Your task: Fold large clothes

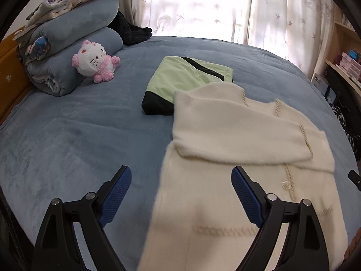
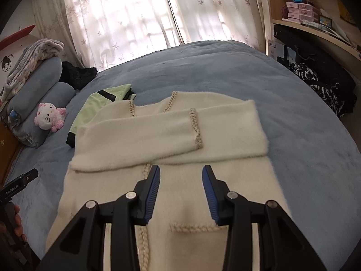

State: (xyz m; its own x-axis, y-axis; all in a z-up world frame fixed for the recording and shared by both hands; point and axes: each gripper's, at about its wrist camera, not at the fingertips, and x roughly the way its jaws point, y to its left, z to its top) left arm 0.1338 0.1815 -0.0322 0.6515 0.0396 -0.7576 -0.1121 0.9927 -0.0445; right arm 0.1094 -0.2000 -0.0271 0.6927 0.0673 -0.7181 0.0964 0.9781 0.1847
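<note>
Cream knit, fuzzy and trimmed with braided stitching, made up the cardigan (image 2: 171, 180) that lay spread on the blue blanket (image 2: 293, 135) covering the bed. Both of its sleeves were folded across the chest, one lying over the other, and a stitched pocket edge and a clear button (image 1: 285, 184) showed on the lower front. The cardigan's far left corner overlapped a folded green and black garment (image 1: 187, 79) that sat just beyond it on the blanket. The left gripper (image 1: 181, 176) hung above the cardigan's left edge with its blue pads spread wide and nothing between them; no cloth touched either pad. The right gripper (image 2: 181, 174) hung over the middle of the cardigan, just short of the folded sleeves, its jaws parted by a moderate gap and likewise holding nothing. From the right wrist view the tip of the left gripper and part of the person's hand (image 2: 17, 223) on its handle showed at the left edge. A pink and white plush cat (image 1: 96, 62) leaned against rolled blue bedding (image 1: 74, 43) at the far left, with a black fuzzy item (image 1: 133, 30) behind it. Pale patterned curtains (image 2: 126, 15) hung past the bed, and shelves (image 2: 315, 27) with small boxes stood at the right.
</note>
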